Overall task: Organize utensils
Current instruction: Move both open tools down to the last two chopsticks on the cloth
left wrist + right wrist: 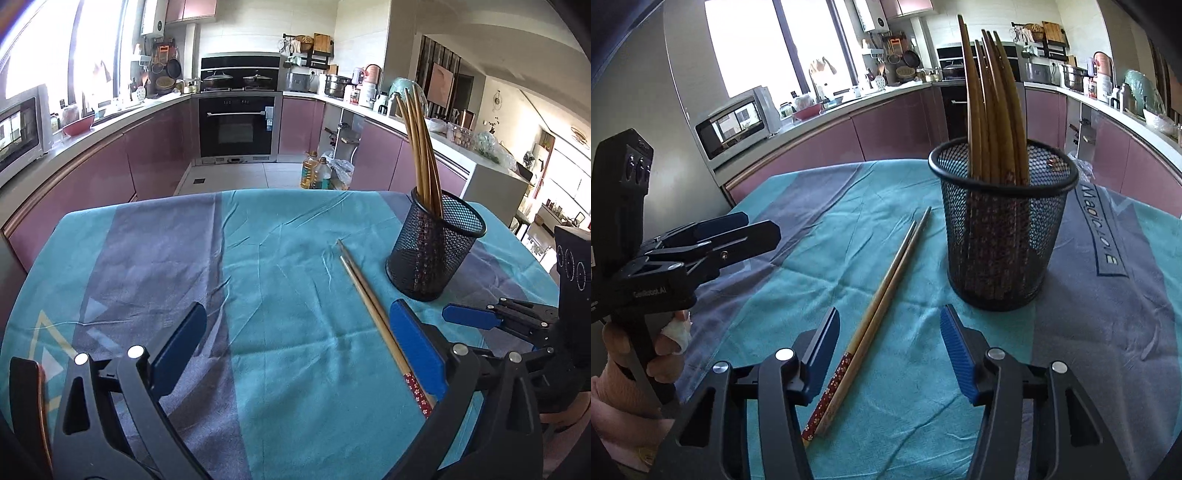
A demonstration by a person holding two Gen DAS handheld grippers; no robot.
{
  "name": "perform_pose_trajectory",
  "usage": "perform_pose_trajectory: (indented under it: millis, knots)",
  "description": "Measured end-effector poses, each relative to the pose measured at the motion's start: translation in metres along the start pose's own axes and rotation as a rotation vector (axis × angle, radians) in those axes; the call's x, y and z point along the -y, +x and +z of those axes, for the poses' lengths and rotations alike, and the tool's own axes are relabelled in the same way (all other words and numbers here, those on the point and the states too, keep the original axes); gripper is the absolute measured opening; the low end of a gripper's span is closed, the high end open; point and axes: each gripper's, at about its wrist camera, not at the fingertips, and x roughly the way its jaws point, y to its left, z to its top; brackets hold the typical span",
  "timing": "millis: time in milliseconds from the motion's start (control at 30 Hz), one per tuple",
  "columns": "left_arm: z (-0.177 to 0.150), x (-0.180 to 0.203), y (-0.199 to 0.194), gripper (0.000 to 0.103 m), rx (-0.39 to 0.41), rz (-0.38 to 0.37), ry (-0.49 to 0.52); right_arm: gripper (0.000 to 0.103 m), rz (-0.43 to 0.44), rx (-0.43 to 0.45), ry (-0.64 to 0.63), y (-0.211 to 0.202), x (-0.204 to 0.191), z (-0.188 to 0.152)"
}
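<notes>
Your left gripper hangs over the teal tablecloth with its jaws spread wide — nothing between the pads. 2 chopsticks lie just inside its right finger. Beyond them stands the black mesh holder, chopsticks upright inside — your right gripper sits nearby.

Home kitchen, open to a living area. Built-in oven under a black hob carrying two lidded pots; purple cabinet fronts beneath a curved worktop; microwave near the bright window; pans and strainers hung on the wall; cooking-oil bottles on the tiled floor; cloth-covered table in front.
</notes>
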Motion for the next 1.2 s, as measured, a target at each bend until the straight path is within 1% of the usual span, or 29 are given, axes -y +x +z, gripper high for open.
perform_pose_trajectory:
  millis: [133, 300, 367, 467, 600, 833, 1033, 1200]
  knots:
    - [-0.004, 0.0, 0.0, 0.097, -0.007, 0.001, -0.005, 0.048, -0.011, -0.018, 0.001, 0.004, -0.005, -0.005]
    - [-0.009, -0.001, 0.002, 0.094, -0.025, -0.005, 0.0, 0.043, -0.03, -0.03, 0.005, 0.008, -0.008, -0.005]
    - [-0.01, -0.001, 0.003, 0.09, -0.03, -0.006, 0.004, 0.041, -0.036, -0.039, 0.003, 0.011, -0.009, -0.005]
    - [-0.011, 0.001, 0.005, 0.088, -0.036, -0.01, 0.012, 0.038, -0.042, -0.045, 0.004, 0.014, -0.013, -0.005]
    - [-0.011, 0.001, 0.008, 0.087, -0.043, -0.018, 0.012, 0.035, -0.06, -0.057, -0.003, 0.018, -0.014, -0.004]
    - [-0.013, 0.004, 0.012, 0.086, -0.054, -0.027, 0.02, 0.033, -0.072, -0.07, 0.016, 0.021, -0.011, -0.005]
    - [-0.016, 0.011, 0.018, 0.083, -0.072, -0.046, 0.042, 0.032, -0.055, -0.073, 0.048, 0.018, -0.003, -0.007]
    - [-0.018, 0.026, 0.032, 0.079, -0.121, -0.074, 0.09, 0.031, -0.051, -0.076, 0.061, 0.012, 0.006, -0.009]
